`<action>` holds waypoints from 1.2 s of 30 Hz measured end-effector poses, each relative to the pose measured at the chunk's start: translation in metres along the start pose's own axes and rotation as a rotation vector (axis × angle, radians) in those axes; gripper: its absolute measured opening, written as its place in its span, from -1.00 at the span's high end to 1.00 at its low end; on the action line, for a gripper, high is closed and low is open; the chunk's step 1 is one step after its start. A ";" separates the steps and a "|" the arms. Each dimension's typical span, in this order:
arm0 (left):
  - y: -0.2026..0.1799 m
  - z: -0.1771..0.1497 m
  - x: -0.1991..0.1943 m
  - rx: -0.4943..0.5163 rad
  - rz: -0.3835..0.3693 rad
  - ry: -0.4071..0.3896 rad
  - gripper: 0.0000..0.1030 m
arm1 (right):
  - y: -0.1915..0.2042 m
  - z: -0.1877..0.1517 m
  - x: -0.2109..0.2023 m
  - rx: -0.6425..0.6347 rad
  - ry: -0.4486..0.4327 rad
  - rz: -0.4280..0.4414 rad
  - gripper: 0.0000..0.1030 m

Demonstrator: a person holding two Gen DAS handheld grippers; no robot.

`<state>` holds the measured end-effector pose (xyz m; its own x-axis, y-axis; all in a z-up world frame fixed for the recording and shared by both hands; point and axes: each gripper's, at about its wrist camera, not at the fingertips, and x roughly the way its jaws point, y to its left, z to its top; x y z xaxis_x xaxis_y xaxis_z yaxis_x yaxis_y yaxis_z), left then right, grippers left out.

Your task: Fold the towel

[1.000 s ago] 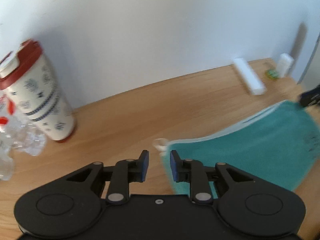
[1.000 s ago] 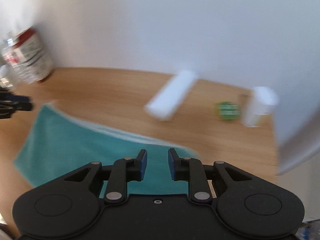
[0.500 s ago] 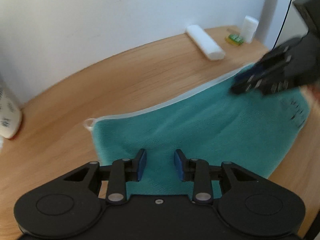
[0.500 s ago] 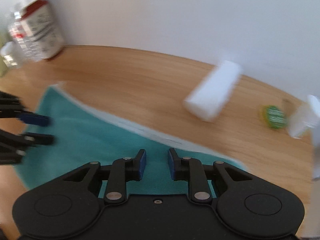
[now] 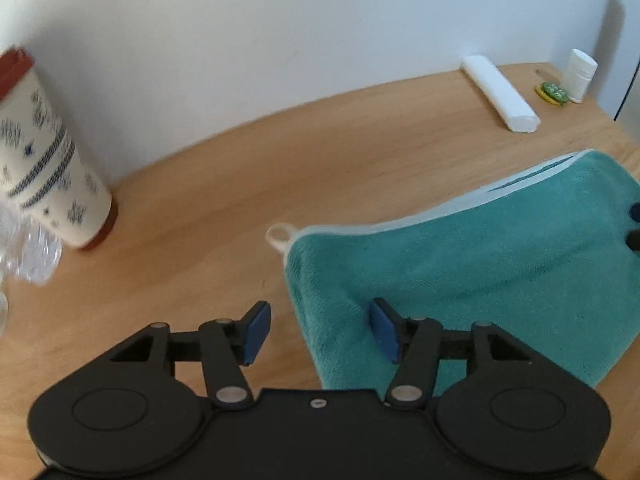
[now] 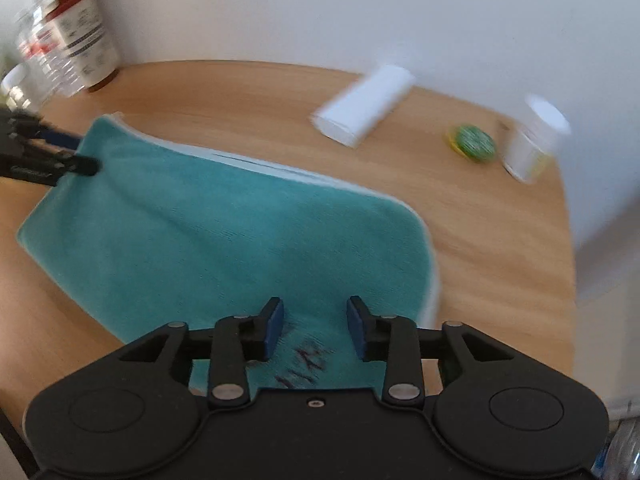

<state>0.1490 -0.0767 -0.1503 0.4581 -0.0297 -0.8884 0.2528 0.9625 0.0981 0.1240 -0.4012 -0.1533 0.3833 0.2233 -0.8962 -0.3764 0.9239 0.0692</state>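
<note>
One teal towel (image 5: pixel 480 264) lies on the wooden counter (image 5: pixel 208 208), filling the lower right of the left wrist view and the centre left of the right wrist view (image 6: pixel 208 232). It has a pale border along its far edge and one small white loop (image 5: pixel 277 236) at a corner. The left gripper (image 5: pixel 316 330) sits at the bottom centre of its frame with jaws spread wide, one blue pad over bare wood and the other over the towel's near edge, holding nothing. The right gripper (image 6: pixel 314 328) also has its jaws apart, above the towel's dark markings (image 6: pixel 304 368), with nothing clamped. At the upper left stands one patterned cup with a red lid (image 5: pixel 44 160), beside crinkled clear plastic (image 5: pixel 28 248). At the upper right lie one white roll (image 5: pixel 500 94), one small green round item (image 5: pixel 553 92) and one white bottle (image 5: pixel 580 74).
</note>
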 end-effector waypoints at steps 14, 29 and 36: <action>-0.051 0.010 -0.023 0.077 -0.059 -0.066 -0.12 | 0.021 -0.001 -0.004 -0.020 -0.057 -0.034 0.15; -0.032 -0.020 -0.019 -0.118 0.031 0.084 -0.69 | 0.003 -0.005 -0.020 0.230 0.017 -0.094 -0.05; -0.045 -0.020 -0.068 -0.226 0.057 0.085 -0.99 | 0.005 -0.015 -0.044 0.469 0.093 -0.016 -0.35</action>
<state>0.0895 -0.1126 -0.1036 0.3903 0.0396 -0.9198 0.0274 0.9981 0.0545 0.0930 -0.4114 -0.1198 0.3003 0.1993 -0.9328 0.0584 0.9723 0.2265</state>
